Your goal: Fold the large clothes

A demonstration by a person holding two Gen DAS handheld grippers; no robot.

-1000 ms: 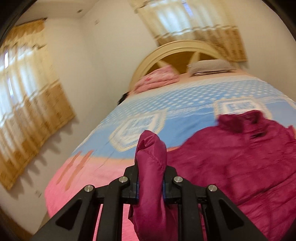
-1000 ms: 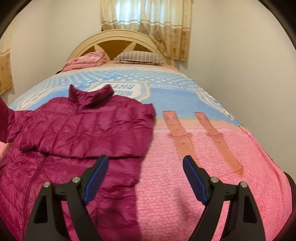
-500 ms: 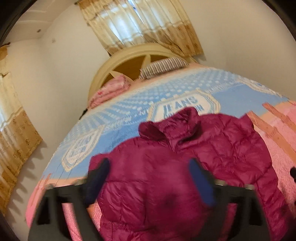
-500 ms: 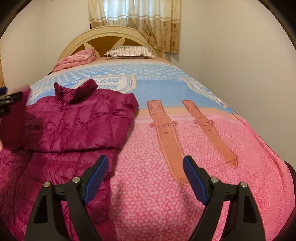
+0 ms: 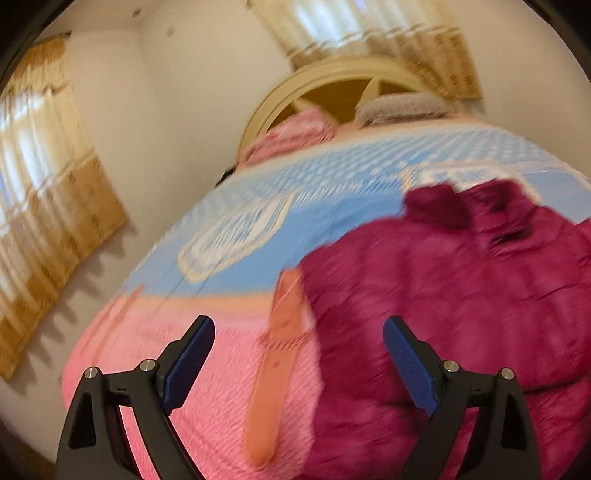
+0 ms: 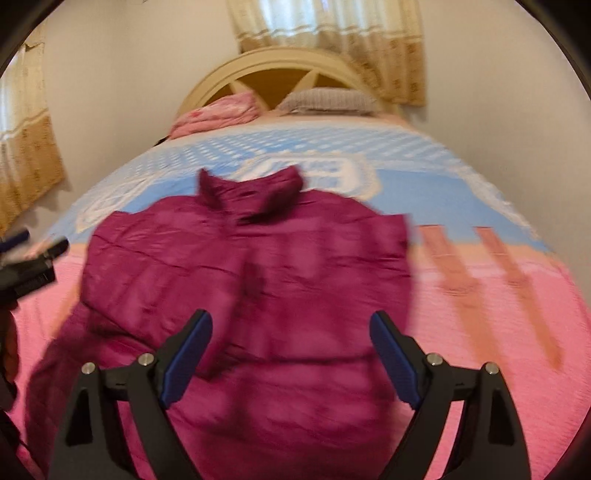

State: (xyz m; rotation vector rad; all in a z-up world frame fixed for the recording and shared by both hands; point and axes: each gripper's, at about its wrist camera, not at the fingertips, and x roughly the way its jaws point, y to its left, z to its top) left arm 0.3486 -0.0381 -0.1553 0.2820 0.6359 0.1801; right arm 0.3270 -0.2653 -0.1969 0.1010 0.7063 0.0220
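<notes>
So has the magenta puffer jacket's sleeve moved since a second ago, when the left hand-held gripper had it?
Yes. The sleeve has left the left hand-held gripper, whose jaws have just been opening, empty; it lies folded across the magenta puffer jacket on the bedspread.

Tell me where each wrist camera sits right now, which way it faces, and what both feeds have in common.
Left wrist: on the left tongs, angled down the bed toward the headboard; jaws open and empty over the pink bedspread, the maroon jacket to their right.
Right wrist: on the right tongs, facing the headboard squarely; jaws open above the jacket; the left tongs show at the left edge.
Shared: jacket, bedspread, headboard, pink folded blanket, grey pillow, curtains.
</notes>
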